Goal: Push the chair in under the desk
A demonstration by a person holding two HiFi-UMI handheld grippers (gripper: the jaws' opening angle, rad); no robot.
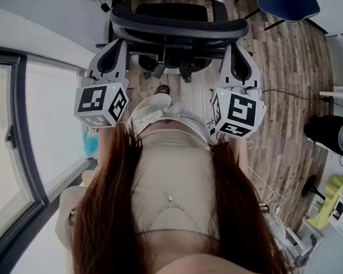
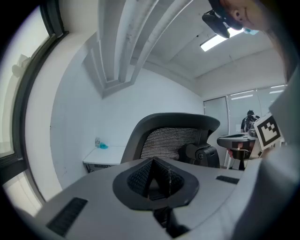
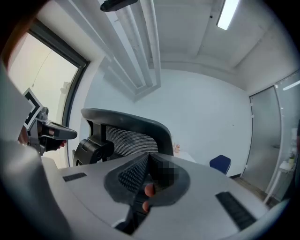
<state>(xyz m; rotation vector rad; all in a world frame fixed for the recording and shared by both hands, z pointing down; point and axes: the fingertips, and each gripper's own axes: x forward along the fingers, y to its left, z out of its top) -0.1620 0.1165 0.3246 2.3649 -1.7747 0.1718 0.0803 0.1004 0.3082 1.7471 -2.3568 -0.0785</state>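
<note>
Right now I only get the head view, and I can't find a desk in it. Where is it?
Observer: Past the chair, a white desk stands against the wall.
Operator: Is my left claw open?
Observer: No, the left claw is shut, with nothing in it.
Operator: And the other one?
Observer: The right claw is shut too, aimed at the chair's top.

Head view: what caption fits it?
Both shut, the left gripper and right gripper point at the black office chair.
</note>
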